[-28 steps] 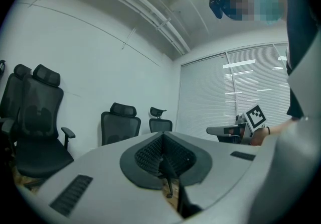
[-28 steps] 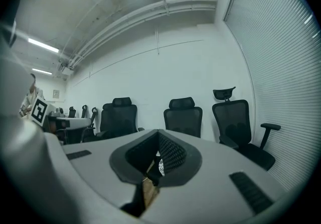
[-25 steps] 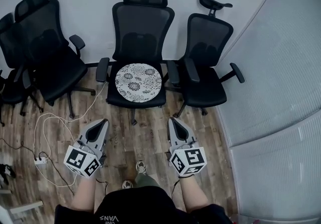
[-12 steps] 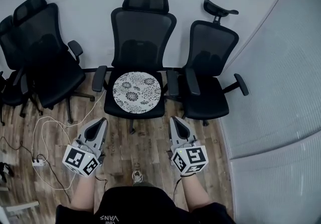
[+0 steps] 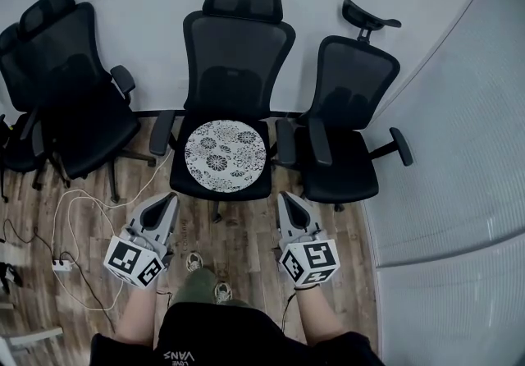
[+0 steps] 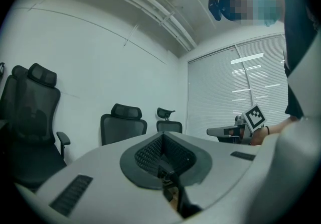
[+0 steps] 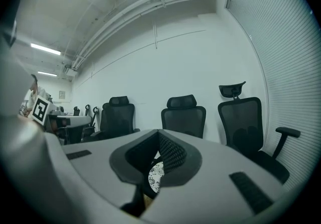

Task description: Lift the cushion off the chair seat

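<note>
A round white cushion (image 5: 225, 155) with a dark flower print lies on the seat of the middle black office chair (image 5: 236, 52). My left gripper (image 5: 167, 205) and right gripper (image 5: 289, 202) are both shut and hold nothing. They hover level over the wooden floor, a short way in front of the chair, left and right of its seat. In the right gripper view a patch of the cushion (image 7: 156, 174) shows through the gap under the shut jaws. The left gripper view shows the chair (image 6: 123, 122) beyond the shut jaws.
A black chair (image 5: 349, 126) stands close on the right of the middle one, and other black chairs (image 5: 78, 102) stand on the left. White cables and a power strip (image 5: 64, 264) lie on the floor at left. Window blinds (image 5: 459, 192) run along the right side.
The middle chair and cushion sit slightly lower and larger in the head view, so I have come a little closer. Both grippers stayed shut and kept their spacing.
</note>
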Tool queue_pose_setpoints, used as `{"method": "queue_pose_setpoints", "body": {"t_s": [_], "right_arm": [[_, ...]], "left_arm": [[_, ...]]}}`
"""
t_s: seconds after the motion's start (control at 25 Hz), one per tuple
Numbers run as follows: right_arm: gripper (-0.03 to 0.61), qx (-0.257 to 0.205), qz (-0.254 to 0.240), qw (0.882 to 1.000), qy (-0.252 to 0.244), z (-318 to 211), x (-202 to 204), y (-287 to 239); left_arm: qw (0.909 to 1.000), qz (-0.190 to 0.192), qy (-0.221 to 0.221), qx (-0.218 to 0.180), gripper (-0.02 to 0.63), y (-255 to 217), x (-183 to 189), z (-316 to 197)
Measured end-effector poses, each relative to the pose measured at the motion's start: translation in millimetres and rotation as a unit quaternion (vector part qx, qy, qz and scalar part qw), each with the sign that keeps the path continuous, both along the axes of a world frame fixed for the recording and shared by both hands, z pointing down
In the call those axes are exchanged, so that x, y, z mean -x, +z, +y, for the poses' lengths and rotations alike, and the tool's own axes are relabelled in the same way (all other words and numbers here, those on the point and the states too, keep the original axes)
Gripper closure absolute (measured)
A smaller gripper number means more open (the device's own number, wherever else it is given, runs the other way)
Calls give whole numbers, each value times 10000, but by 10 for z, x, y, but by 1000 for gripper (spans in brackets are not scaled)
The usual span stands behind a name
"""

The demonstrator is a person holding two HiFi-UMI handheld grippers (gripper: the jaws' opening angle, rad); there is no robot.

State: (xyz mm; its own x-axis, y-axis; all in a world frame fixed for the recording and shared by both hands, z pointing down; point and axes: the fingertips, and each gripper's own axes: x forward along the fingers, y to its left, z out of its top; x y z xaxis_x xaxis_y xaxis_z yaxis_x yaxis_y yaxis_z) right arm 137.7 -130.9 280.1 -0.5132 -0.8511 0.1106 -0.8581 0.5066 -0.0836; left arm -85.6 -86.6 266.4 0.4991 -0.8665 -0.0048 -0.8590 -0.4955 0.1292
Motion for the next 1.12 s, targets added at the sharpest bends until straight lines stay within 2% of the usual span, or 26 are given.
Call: {"method": "queue_pose_setpoints", "body": {"t_s": [0.24,0.48,0.64,1.12], "right_arm": [[561,17,20,9999,133,-331,114,-18],[561,64,-29,9995,323,-672,275,-22],[561,46,-25,9992,390,-870,442,-40],[561,-39,-4,9974,720,-1293,744,-67]], "left_arm": [[10000,68,35,-22,603,-9,137,-398],[9994,98,330,-22,603,-28,239,-781],[9993,149,343,-2,603,-36,411,-1029],[9981,176,597,33,603,1,713,-1575]]}}
